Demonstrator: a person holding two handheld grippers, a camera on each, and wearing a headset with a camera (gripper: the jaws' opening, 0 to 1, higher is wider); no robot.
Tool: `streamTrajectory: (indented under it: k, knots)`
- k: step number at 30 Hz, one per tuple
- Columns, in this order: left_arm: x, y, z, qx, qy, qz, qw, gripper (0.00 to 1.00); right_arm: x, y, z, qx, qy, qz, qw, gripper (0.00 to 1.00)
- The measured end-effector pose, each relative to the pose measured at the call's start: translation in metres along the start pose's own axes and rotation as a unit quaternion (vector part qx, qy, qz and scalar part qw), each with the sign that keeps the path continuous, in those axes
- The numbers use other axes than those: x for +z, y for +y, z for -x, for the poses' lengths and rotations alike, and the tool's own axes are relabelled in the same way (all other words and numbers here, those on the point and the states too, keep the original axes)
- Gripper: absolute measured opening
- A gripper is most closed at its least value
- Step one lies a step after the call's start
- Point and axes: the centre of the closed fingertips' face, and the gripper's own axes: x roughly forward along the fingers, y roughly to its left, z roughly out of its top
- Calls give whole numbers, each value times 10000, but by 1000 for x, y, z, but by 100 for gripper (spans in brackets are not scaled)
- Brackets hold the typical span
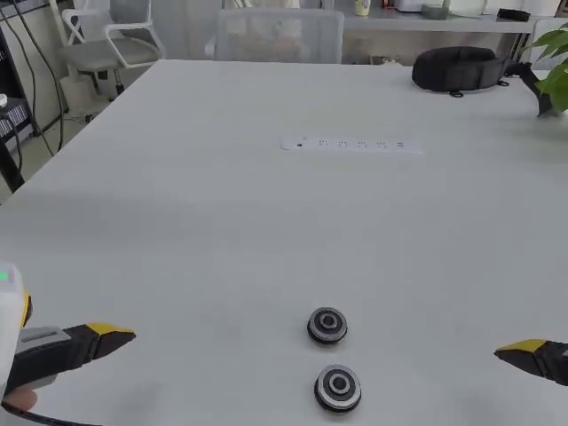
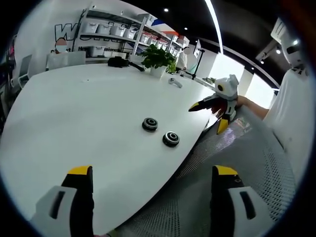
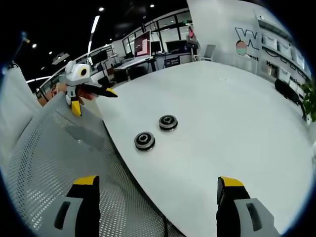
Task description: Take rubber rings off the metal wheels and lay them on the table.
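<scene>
Two wheels lie flat on the counter (image 1: 222,222) close to its near edge: the far wheel (image 1: 327,325) and the near wheel (image 1: 338,388), near each other but not touching. Each seems to carry its dark ring (image 1: 311,327) round a bright hub, though the wheels are small in every view and I cannot be sure how the rings sit. With rings on both, I judge the task not yet begun. The left gripper (image 2: 152,172) hangs off the counter's edge to the left of the wheels, the right gripper (image 3: 160,180) to their right, both well apart from them. Their fingers (image 2: 79,174) are spread wide and hold nothing. The layout makes sense: the wheels sit between the two tools, within reach of both, so one could pin a wheel while the other peels its ring. A power strip (image 1: 352,144) lies farther back, out of the way
</scene>
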Motion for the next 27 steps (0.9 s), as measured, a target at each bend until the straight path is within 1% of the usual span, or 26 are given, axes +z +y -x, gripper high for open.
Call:
streamTrajectory:
  k: [5, 9, 12, 16, 18, 21, 24, 27]
  knots:
    - [0, 0, 0, -4, 35, -48, 10000, 99, -1, -1, 0, -15, 30, 19, 10000, 99]
    - [-1, -4, -1, -82, 103, -135, 9998, 99, -2, -1, -1, -16, 77, 43, 10000, 99]
    - [-1, -7, -1, -181, 174, -297, 9992, 99, -2, 0, -1, -18, 124, 112, 9999, 99]
    - [0, -8, -1, -210, 270, -465, 9983, 99, -1, -1, -1, -19, 151, 178, 9997, 99]
    - [4, -8, 0, -207, 213, -499, 9983, 99, 1, 0, -1, -12, 115, 177, 9998, 99]
    - [11, -10, 0, -298, 109, -521, 9981, 99, 4, -2, -1, -20, 77, 184, 9998, 97]
    - [14, -11, 0, -325, 163, -668, 9971, 98, 9, -6, 0, -29, 14, 153, 9999, 97]
    - [21, -11, 0, -326, 127, -790, 9963, 99, 16, -8, 0, -11, -42, 220, 9997, 96]
